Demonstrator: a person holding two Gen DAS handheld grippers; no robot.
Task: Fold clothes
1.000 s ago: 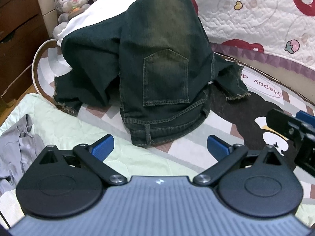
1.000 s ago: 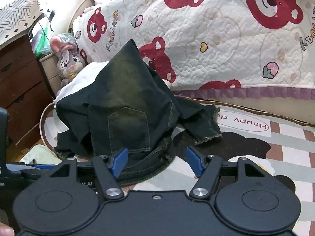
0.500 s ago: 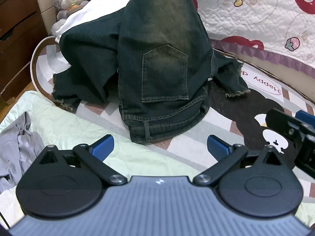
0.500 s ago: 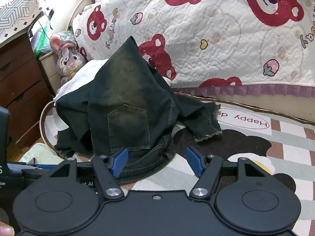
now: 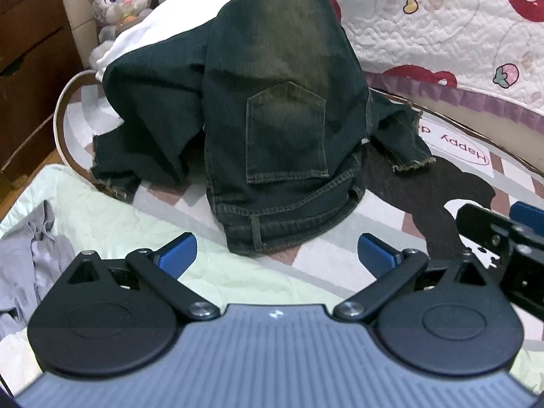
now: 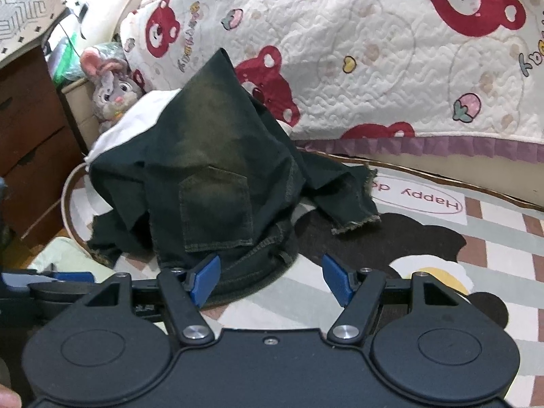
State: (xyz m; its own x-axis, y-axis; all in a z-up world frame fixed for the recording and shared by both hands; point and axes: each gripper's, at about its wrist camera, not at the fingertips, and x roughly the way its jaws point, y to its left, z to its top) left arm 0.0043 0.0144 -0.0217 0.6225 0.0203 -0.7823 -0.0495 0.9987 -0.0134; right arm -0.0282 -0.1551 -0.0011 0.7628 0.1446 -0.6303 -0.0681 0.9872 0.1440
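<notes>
Jeans (image 5: 272,108) lie heaped against the quilt (image 5: 442,23), waistband toward the camera, seat peaking upward. Left gripper (image 5: 277,253) and right gripper (image 6: 270,277) gape wide, empty.

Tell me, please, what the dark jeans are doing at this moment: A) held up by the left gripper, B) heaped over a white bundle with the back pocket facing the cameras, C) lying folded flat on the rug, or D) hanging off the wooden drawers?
B: the jeans are piled over a white bundle, back pocket facing the cameras, while the left gripper and right gripper are both open and hold nothing.
</notes>
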